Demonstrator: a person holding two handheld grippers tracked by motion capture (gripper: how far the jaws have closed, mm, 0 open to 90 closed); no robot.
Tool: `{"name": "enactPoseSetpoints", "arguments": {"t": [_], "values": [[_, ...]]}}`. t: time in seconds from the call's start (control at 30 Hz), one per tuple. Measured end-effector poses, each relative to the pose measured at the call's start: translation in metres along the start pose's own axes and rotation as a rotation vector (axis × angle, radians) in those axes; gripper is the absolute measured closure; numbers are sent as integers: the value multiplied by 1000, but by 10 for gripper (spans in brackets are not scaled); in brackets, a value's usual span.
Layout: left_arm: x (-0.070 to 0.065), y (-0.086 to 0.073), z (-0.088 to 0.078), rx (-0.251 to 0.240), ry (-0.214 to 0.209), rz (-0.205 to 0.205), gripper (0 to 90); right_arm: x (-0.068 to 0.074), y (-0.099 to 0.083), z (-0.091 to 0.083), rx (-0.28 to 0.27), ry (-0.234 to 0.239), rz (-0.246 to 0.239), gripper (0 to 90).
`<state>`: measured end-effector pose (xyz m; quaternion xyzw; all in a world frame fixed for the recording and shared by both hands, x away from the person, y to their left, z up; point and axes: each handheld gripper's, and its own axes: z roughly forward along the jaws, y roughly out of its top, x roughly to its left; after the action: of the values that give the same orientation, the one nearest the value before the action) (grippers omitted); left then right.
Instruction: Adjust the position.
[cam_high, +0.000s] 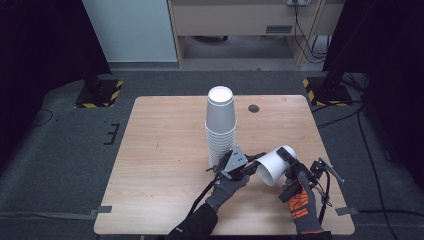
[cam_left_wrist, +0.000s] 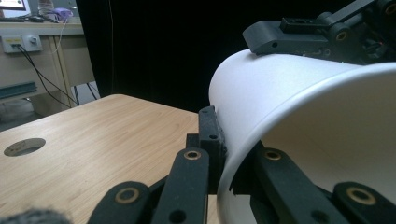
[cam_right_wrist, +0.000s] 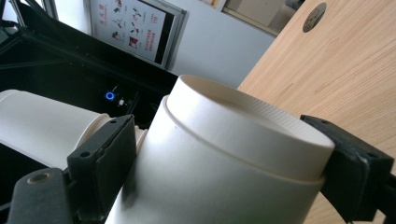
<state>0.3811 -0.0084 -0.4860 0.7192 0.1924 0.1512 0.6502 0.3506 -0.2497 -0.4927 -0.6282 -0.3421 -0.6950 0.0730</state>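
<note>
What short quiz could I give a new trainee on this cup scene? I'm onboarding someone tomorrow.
1. True or false: the single white cup lies flat on the table.
2. What does the left gripper pinch: A the cup's rim, B the cup's base, C the cup stack?
3. Fill in: the right gripper grips the cup near its ____.

Key: 1 false, both grippers hold it tilted above the table. 2 A. 3 base.
</note>
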Motion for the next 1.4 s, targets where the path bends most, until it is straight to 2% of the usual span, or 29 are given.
{"name": "enactPoseSetpoints", "arguments": {"t": [0.27, 0.5, 0.53, 0.87, 1.07, 1.23, 1.27, 1.33, 1.4], "values": [[0, 1, -4, 14, -8, 2, 866, -1, 1, 0, -6, -9, -13, 147], [1, 4, -9, 23, -15, 7, 866, -1, 4, -2, -22, -21, -50, 150], [1, 4, -11, 29, -18, 8, 866, -1, 5, -2, -20, -35, -71, 155], [0, 9, -23, 60, -32, 27, 868, -6, 11, -6, -59, -77, -126, 172], [1, 14, -32, 75, -37, 34, 870, -7, 13, -8, -72, -91, -141, 179], [0, 18, -39, 93, -46, 40, 870, -5, 15, -9, -71, -116, -217, 181], [0, 18, -39, 93, -46, 40, 870, -5, 15, -9, -71, -116, -217, 181], [0, 19, -41, 99, -47, 44, 870, -5, 17, -11, -75, -125, -256, 181], [0, 21, -45, 100, -48, 39, 871, -4, 18, -12, -74, -133, -269, 183]]}}
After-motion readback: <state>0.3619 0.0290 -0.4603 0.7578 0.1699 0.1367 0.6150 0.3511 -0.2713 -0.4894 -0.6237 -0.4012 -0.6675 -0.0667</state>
